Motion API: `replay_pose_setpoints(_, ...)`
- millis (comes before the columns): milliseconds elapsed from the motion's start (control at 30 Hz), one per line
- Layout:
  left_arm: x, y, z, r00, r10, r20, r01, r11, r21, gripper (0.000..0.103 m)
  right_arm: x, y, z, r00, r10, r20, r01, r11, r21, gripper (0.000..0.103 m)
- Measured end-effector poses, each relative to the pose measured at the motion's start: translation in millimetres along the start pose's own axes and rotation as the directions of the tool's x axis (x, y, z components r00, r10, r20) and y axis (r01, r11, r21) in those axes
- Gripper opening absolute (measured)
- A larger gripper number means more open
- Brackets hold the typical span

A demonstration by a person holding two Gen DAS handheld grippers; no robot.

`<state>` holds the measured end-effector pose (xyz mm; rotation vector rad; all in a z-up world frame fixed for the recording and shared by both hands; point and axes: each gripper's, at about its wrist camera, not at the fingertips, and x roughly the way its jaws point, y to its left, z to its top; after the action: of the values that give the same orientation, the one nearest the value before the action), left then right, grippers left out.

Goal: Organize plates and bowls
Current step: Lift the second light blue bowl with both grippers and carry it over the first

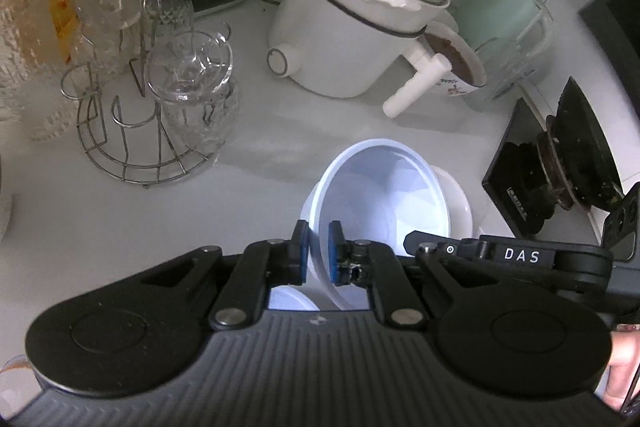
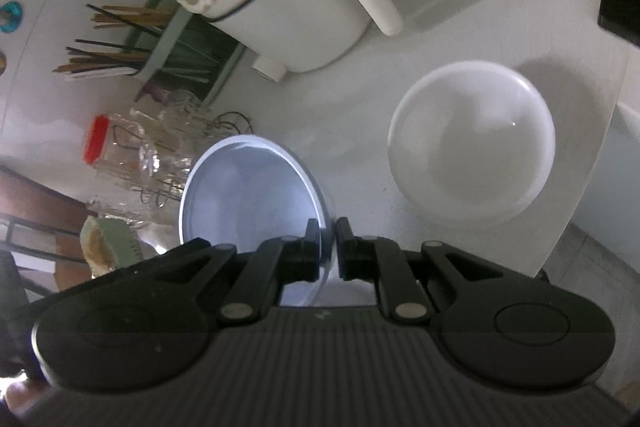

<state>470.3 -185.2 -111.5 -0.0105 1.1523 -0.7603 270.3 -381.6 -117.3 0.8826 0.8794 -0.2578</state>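
Kitchen surface (image 1: pixel 100 227), white, cluttered: electric pot (image 1: pixel 352 27), glass rack (image 1: pixel 152 115).
Left gripper (image 1: pixel 318 251): jaws clenched on the rim of a bluish-white bowl (image 1: pixel 384 195), frame centre.
Right gripper (image 2: pixel 328 247): jaws clenched on a second bluish-white bowl's (image 2: pixel 248 195) rim, lower centre.
White bowl (image 2: pixel 472 143): loose at right.
Progress: apparently early; nothing stacked yet.

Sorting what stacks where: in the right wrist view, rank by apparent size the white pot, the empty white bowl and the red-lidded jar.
1. white pot
2. white bowl, close behind
3. red-lidded jar, though farther away
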Motion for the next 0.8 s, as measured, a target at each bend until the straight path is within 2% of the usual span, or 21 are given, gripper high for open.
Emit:
replay_pose_setpoints(267,-26,-5,-18,0.999,0.014,0.037,-0.013,1.000,-0.012,0.011,-16,12,-7,1.000,0.018,0.006,-0.017,0.999,-0.050,0.011)
replay_pose_setpoints(400,-44,0,-29,0.999,-0.006,0.051,0.009,0.998,-0.059,0.011,-22,20,-10,0.999,0.031,0.013,-0.030,0.996,-0.087,0.011)
replay_pose_setpoints(600,-71,-2,-37,0.992,0.010,0.127,0.000,0.997,-0.074,0.011,-34,39,-9,0.998,0.051,0.024,-0.047,0.987,-0.157,0.011)
replay_pose_setpoints(800,-99,4,-45,0.978,0.042,0.202,-0.015,0.991,-0.136,0.011,-41,55,-12,0.995,0.102,0.011,-0.098,0.974,-0.203,0.013)
